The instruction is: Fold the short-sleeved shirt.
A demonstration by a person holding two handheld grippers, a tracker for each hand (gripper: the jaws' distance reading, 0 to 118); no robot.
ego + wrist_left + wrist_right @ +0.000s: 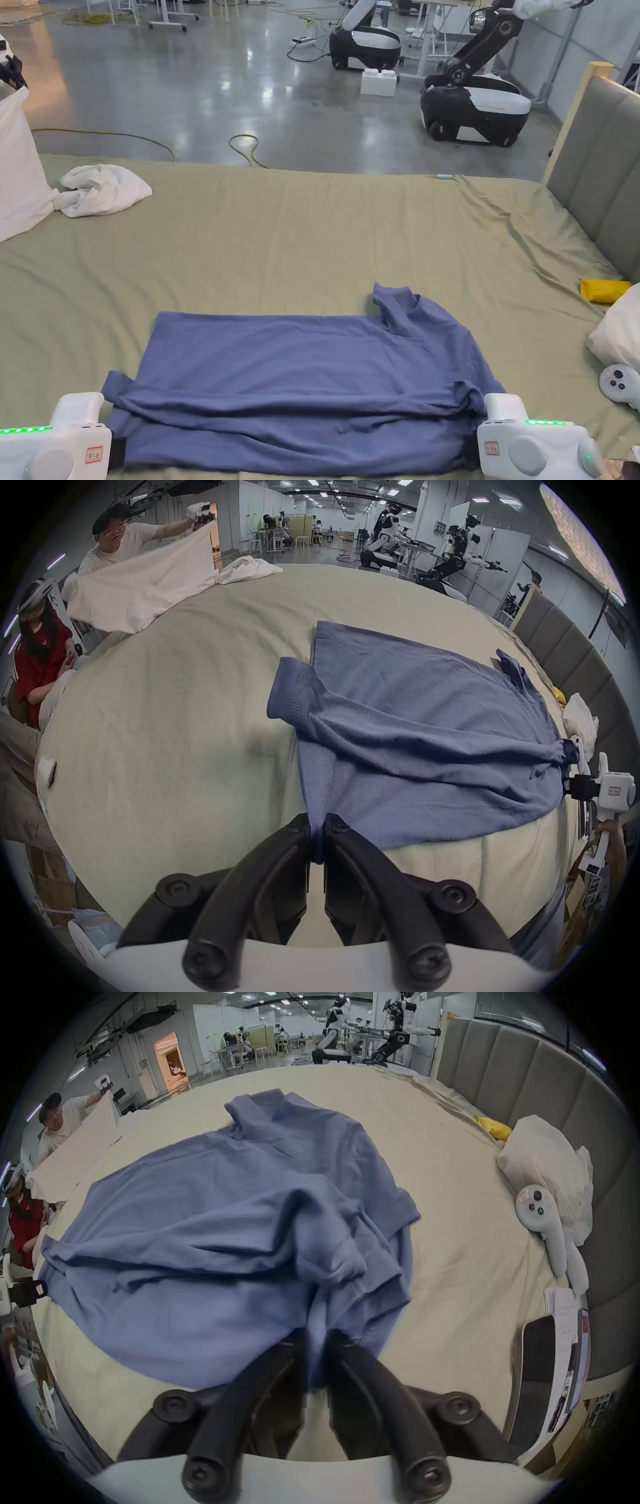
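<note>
A blue short-sleeved shirt (300,381) lies crosswise on the olive bed sheet (312,237), its collar toward the right and a lengthwise fold of cloth bunched along its near side. My left gripper (115,453) sits at the shirt's near left corner; in the left gripper view (317,830) both jaws pinch the blue hem. At the near right, by the sleeve, my right gripper (472,450) holds the cloth too; the right gripper view (317,1338) has a blue fold squeezed between the jaws. The shirt (433,739) spreads flat beyond them.
A white garment (100,187) lies at the bed's far left, where a person (117,539) holds up white cloth. A padded headboard (600,169), a yellow item (603,289), a white bag (619,334) and a controller (619,381) line the right. Wheeled robots (475,106) stand beyond.
</note>
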